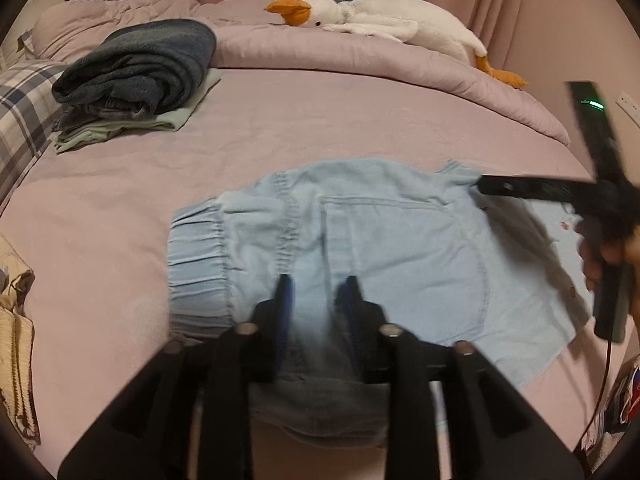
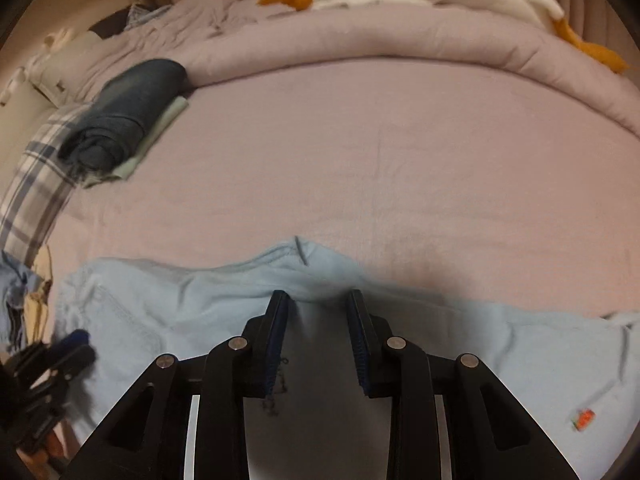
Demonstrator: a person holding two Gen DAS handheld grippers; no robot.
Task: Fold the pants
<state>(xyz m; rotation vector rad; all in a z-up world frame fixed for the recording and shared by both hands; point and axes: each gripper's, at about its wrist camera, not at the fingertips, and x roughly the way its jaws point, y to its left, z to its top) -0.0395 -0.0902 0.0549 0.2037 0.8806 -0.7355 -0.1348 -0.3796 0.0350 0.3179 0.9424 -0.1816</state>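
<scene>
Light blue pants (image 1: pixel 384 248) lie folded on the pink bed, elastic waistband at the left, a back pocket facing up. My left gripper (image 1: pixel 318 284) hovers over their near edge with its jaws apart and nothing between them. My right gripper shows in the left wrist view (image 1: pixel 486 185) at the pants' far right corner, its state unclear there. In the right wrist view the pants (image 2: pixel 168 304) spread under my right gripper (image 2: pixel 318 300), whose jaws stand apart over the fabric's far edge. The left gripper (image 2: pixel 72 344) shows at that view's lower left.
A stack of folded clothes (image 1: pixel 136 76), dark blue on top of pale green, sits at the bed's far left. A white goose plush (image 1: pixel 384 16) lies on the rolled pink duvet (image 1: pixel 360 56) at the back. A plaid pillow (image 1: pixel 20 112) is at the left edge.
</scene>
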